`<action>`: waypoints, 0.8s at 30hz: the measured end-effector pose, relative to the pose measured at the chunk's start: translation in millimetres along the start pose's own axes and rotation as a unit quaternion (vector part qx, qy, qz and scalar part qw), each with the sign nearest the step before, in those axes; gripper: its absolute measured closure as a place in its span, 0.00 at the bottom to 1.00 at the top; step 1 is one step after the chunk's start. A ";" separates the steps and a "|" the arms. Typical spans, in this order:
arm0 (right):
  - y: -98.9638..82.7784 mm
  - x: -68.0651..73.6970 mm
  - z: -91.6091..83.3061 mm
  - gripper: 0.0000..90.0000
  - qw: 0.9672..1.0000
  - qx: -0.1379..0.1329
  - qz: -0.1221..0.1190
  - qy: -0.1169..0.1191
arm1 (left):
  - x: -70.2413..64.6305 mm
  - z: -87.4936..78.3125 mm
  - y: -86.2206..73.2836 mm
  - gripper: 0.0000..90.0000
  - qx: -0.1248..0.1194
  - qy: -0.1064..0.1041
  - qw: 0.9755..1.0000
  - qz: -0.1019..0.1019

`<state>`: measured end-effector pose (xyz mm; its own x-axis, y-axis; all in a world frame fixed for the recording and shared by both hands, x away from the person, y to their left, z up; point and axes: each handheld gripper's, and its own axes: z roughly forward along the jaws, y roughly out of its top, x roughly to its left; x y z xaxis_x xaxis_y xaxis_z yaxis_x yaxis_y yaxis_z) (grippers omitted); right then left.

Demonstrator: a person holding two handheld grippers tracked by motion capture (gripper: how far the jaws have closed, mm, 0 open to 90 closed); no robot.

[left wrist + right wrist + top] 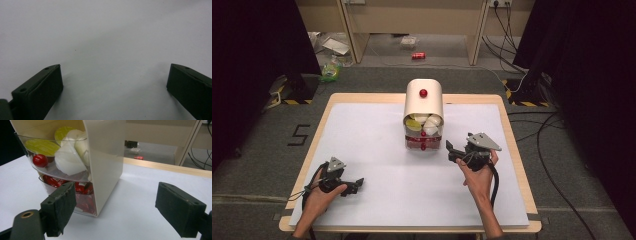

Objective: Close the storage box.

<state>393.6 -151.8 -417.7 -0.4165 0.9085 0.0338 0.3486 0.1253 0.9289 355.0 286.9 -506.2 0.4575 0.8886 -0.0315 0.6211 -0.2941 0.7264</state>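
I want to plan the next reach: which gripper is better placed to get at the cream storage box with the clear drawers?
Right. The right gripper is open beside the cream storage box; the left gripper sits farther off over bare white tabletop.

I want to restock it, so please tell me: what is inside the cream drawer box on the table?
In the cream drawer box, the upper clear drawer holds white and yellow-green capsules; the lower one holds red packets. Its back is hidden.

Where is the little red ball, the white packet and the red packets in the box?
red ball [40,160], right gripper view, on its round front.
white packet [68,160], right gripper view, on its flat side.
red packets [53,181], right gripper view, on one in the lower drawer.
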 end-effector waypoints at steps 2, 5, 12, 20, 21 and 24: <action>-0.9 -2.0 -1.8 0.19 1.000 0.000 0.000 -0.001 | 0.0 0.0 0.0 0.00 0.000 0.000 1.000 0.000; -2.5 -3.9 -4.6 0.19 1.000 0.002 0.002 -0.004 | 0.0 0.0 0.0 0.00 0.000 0.000 1.000 0.000; -3.0 -8.0 -12.1 0.19 1.000 -0.001 0.008 -0.009 | 0.0 0.0 0.0 0.00 0.000 0.000 1.000 0.000; -5.2 -8.2 -18.8 0.19 1.000 0.001 0.007 -0.006 | 0.0 0.0 0.0 0.00 0.000 0.000 1.000 0.000; -5.9 -8.4 -19.7 0.19 1.000 0.001 0.006 -0.006 | 0.0 0.0 0.0 0.00 0.000 0.000 1.000 0.000; -7.4 -9.6 -23.5 0.19 1.000 0.002 0.006 -0.006 | 0.0 0.0 0.0 0.00 0.000 0.000 1.000 0.000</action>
<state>375.3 -170.8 -416.2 -0.4024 0.9145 0.0414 0.3579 0.1155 0.9266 355.0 286.9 -506.3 0.4573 0.8887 -0.0323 0.6210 -0.2931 0.7270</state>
